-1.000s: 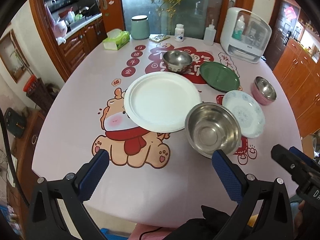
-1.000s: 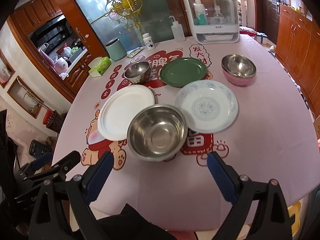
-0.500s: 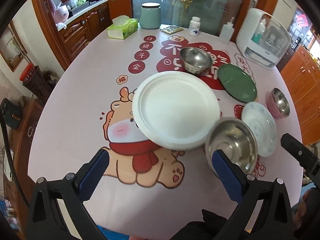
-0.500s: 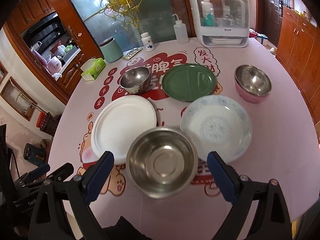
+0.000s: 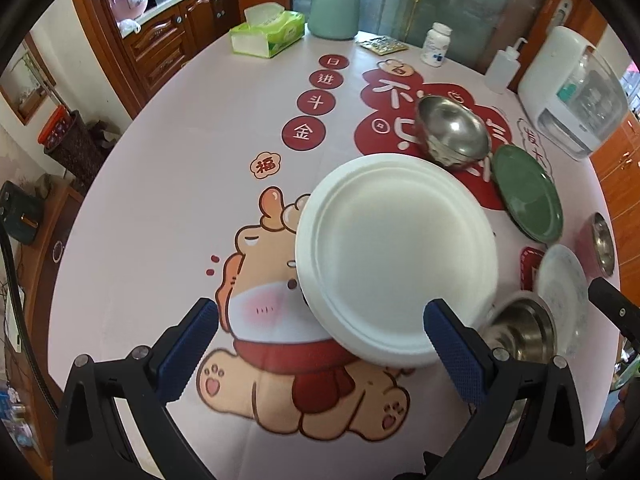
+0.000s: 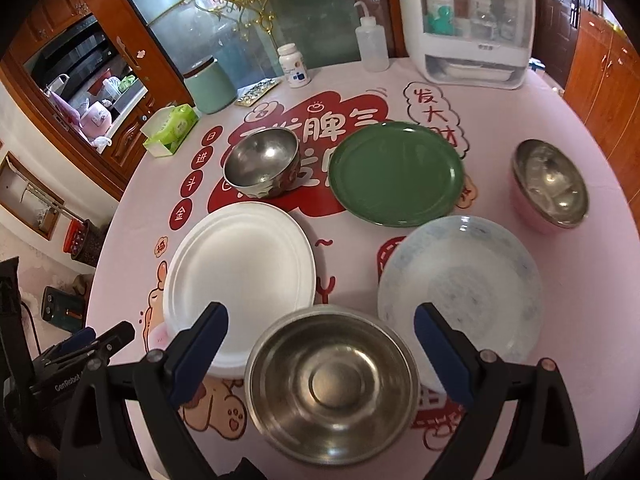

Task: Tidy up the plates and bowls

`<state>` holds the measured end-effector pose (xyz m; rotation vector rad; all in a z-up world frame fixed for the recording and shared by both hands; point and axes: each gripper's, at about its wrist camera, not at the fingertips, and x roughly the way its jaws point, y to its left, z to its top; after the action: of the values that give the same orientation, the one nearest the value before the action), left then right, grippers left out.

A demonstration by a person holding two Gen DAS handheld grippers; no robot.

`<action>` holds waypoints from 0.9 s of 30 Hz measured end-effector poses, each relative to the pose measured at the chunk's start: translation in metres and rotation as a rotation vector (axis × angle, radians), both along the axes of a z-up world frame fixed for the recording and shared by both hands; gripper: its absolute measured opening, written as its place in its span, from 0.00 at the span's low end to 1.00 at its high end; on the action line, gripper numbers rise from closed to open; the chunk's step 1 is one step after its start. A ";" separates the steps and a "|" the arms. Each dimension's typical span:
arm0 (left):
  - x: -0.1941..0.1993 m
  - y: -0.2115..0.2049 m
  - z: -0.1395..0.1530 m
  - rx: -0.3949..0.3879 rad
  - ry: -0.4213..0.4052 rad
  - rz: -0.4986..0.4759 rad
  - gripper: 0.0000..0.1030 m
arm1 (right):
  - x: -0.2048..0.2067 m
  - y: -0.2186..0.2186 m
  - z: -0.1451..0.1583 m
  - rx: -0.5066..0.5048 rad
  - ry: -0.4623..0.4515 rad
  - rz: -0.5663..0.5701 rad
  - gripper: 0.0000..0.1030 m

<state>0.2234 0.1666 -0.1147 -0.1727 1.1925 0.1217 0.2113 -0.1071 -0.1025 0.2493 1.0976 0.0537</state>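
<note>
On the pink table lie a white plate (image 5: 394, 256) (image 6: 240, 264), a green plate (image 6: 396, 174) (image 5: 528, 192), a pale blue patterned plate (image 6: 460, 284) (image 5: 562, 292), a large steel bowl (image 6: 332, 384) (image 5: 520, 328), a smaller steel bowl (image 6: 262, 160) (image 5: 452, 132) and a pink bowl with a steel inside (image 6: 550, 182) (image 5: 600, 244). My left gripper (image 5: 320, 340) is open, its fingers low over the white plate's near edge. My right gripper (image 6: 320, 344) is open, straddling the large steel bowl just above it.
At the table's far edge stand a white sterilizer cabinet (image 6: 468, 20), a squeeze bottle (image 6: 372, 46), a pill bottle (image 6: 294, 66), a teal canister (image 6: 210, 86) and a green tissue box (image 6: 172, 128). Wooden cabinets (image 5: 160, 52) lie beyond the table.
Both grippers have moved forward and lower over the table. The left one has closed in on the white plate, the right one on the large steel bowl. Nothing has been grasped.
</note>
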 end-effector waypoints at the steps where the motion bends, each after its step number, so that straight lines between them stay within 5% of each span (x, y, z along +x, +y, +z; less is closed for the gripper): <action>1: 0.002 0.002 -0.003 -0.002 0.001 0.003 0.99 | 0.004 0.000 -0.003 0.007 0.001 0.000 0.91; 17: 0.051 0.013 -0.059 -0.031 0.033 -0.005 0.99 | 0.053 -0.003 -0.061 0.094 0.072 0.044 0.86; 27: 0.069 0.017 -0.088 -0.023 0.095 0.015 0.95 | 0.068 -0.004 -0.086 0.126 0.131 0.083 0.73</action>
<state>0.2924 0.1836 -0.2025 -0.1977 1.2876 0.1306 0.2791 -0.1116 -0.1886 0.3236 1.2366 0.1829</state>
